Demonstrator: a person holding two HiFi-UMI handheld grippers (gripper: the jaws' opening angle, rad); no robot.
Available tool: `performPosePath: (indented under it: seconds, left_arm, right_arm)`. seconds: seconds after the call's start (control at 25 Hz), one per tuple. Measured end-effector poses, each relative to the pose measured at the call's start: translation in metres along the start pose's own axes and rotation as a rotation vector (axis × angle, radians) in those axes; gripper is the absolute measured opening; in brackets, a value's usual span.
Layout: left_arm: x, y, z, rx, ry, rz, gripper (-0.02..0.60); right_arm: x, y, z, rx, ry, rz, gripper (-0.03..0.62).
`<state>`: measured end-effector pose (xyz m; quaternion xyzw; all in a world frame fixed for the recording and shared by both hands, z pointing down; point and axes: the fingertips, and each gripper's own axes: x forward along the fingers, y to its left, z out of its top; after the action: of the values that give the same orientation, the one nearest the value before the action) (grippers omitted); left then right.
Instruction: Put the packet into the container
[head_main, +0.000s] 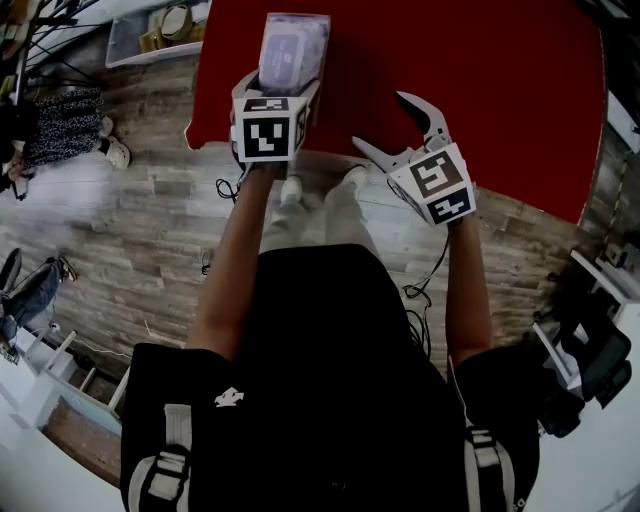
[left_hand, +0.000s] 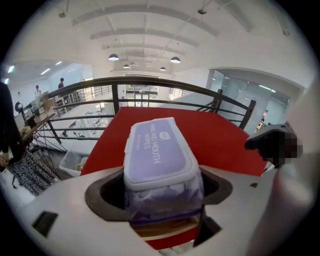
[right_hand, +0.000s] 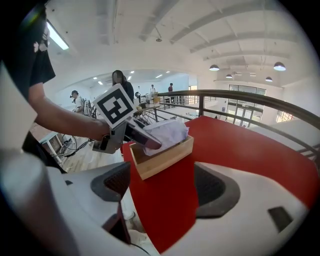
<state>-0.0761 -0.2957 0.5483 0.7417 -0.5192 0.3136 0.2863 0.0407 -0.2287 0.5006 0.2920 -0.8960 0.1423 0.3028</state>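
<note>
A lilac wipes packet (head_main: 293, 50) (left_hand: 157, 150) with a white lid is gripped at both sides by my left gripper (head_main: 285, 80) (left_hand: 162, 187). Its lower end sits inside a small wooden container (left_hand: 165, 227) (right_hand: 162, 157) near the front left edge of the red table (head_main: 480, 90). In the right gripper view the left gripper's fingers (right_hand: 142, 136) lie along the packet (right_hand: 167, 132) in the box. My right gripper (head_main: 380, 120) (right_hand: 162, 185) hovers to the right of the container, above the table's edge. It is open, with nothing between its jaws.
A clear plastic bin (head_main: 150, 30) stands on the wooden floor left of the table. A person in a patterned skirt (head_main: 60, 125) is further left. A dark railing (left_hand: 150, 82) runs behind the table. A chair (head_main: 590, 360) is at the right.
</note>
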Motion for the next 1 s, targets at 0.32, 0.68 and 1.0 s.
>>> performPosePath:
  seconds: [0.32, 0.68, 1.0]
  left_arm:
    - [0.019, 0.010, -0.006, 0.002, 0.045, 0.050, 0.390]
    - [0.030, 0.015, -0.003, 0.024, 0.024, 0.074, 0.391]
    - [0.037, 0.016, 0.002, 0.013, 0.011, 0.067, 0.391]
  right_arm:
    - [0.006, 0.010, -0.002, 0.016, 0.000, 0.010, 0.411]
    - [0.001, 0.006, 0.004, -0.045, -0.030, -0.080, 0.058]
    - [0.003, 0.012, -0.002, -0.071, -0.016, -0.051, 0.021]
